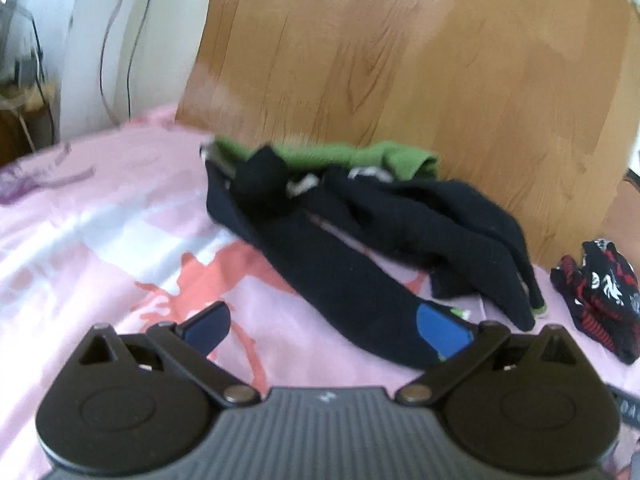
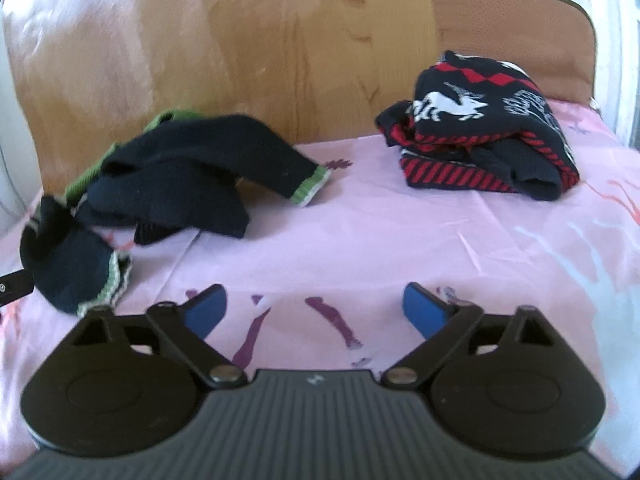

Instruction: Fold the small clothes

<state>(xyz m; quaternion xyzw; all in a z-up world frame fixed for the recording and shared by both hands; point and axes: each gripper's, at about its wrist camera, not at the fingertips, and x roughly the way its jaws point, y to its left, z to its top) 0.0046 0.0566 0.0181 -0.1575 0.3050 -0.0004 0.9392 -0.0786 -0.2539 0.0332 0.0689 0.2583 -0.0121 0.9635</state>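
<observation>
The left gripper stands wide open and empty over the pink bedsheet, its right finger just before the near sleeve of the crumpled dark sweater. The right gripper is also spread open, holding nothing, with that sweater far to its left and the folded red-patterned sweater far right, against the wooden headboard.

Both views were bright with daylight, and glare washed out the wooden headboard at upper left. Motion blur softened the dark sweater and bedsheet, while fisheye distortion bent the edges
</observation>
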